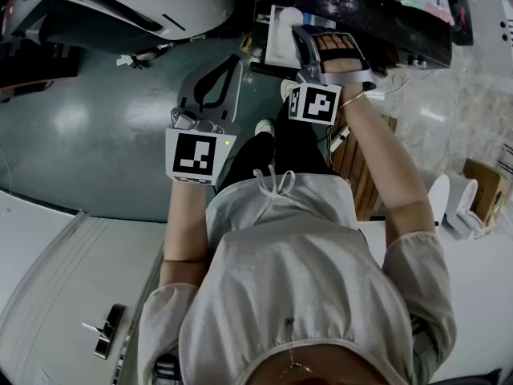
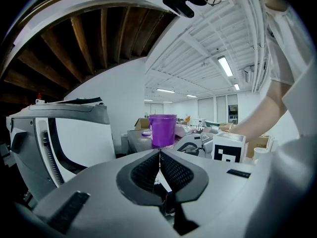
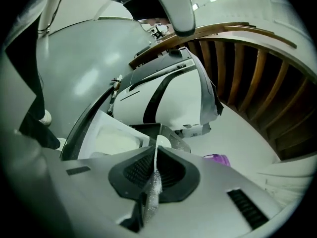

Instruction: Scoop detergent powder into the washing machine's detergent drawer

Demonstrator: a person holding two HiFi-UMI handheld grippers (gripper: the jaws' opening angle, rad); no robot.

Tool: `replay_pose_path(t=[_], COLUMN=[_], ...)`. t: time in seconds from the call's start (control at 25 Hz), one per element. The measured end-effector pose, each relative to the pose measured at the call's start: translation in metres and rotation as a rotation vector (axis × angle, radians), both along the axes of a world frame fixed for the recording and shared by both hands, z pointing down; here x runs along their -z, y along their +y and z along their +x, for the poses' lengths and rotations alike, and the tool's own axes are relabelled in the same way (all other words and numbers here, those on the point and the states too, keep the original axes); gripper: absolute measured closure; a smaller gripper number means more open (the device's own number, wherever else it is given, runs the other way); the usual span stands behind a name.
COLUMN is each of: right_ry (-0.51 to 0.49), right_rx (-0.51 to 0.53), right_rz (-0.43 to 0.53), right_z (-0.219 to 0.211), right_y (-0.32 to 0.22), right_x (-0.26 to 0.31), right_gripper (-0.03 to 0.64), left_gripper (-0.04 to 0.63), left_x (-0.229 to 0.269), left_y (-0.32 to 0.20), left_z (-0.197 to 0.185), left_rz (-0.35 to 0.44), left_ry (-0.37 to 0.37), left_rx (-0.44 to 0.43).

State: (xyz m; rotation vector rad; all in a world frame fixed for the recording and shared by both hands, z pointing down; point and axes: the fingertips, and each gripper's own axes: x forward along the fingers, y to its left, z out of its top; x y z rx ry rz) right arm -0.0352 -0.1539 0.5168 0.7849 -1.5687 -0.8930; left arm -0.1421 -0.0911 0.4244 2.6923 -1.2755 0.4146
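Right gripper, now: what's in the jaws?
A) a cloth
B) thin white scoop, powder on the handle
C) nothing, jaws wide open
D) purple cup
B: in the right gripper view, the right gripper has its jaws closed on the thin handle of the white scoop, which is dusted with powder.

Head view: grey-green floor (image 1: 80, 135) at 10 o'clock; cardboard box (image 1: 483, 181) at 3 o'clock, white cylinder (image 1: 455, 200) just beside it; metal latch (image 1: 104, 330) at 8 o'clock. Left gripper view: purple bucket (image 2: 162, 129) upright near centre; ceiling strip light (image 2: 225, 66) at 1 o'clock.
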Motion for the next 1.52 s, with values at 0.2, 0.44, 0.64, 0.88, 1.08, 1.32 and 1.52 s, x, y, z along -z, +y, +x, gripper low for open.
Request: replay_pose_path(t=[0.2, 0.44, 0.64, 0.88, 1.08, 1.32, 1.52], right_ry=[-0.022, -0.239, -0.47, -0.823, -1.066, -1.24, -1.32], right_rx=[-0.006, -0.072, -0.161, -0.294, -0.355, -0.386, -0.36], right_rz=[-0.013, -0.086, -0.161, -0.246, -0.261, -0.225, -0.172], right_z=[-0.001, -0.001, 0.006, 0.018, 0.032, 0.055, 0.063], right_y=[0.005, 0.008, 0.013, 0.019, 0.022, 0.028, 0.033], right_x=[0.0, 0.021, 0.047, 0.076, 0.1, 0.123, 0.146], right_gripper=[0.604, 0.604, 0.604, 0.604, 0.604, 0.604, 0.606], left_gripper=[0.572, 0.572, 0.572, 0.572, 0.572, 0.572, 0.572], left_x=[0.005, 0.013, 0.024, 0.046, 0.062, 0.08, 0.093], left_y=[0.001, 0.0, -0.002, -0.012, -0.017, -0.024, -0.028], left_z=[-0.001, 0.0, 0.005, 0.012, 0.019, 0.026, 0.035], left_rz=[0.051, 0.079, 0.086, 0.153, 0.181, 0.195, 0.233], left_ry=[0.014, 0.02, 0.011, 0.01, 0.01, -0.009, 0.006], left_rx=[-0.002, -0.003, -0.01, -0.023, -0.032, -0.047, -0.064])
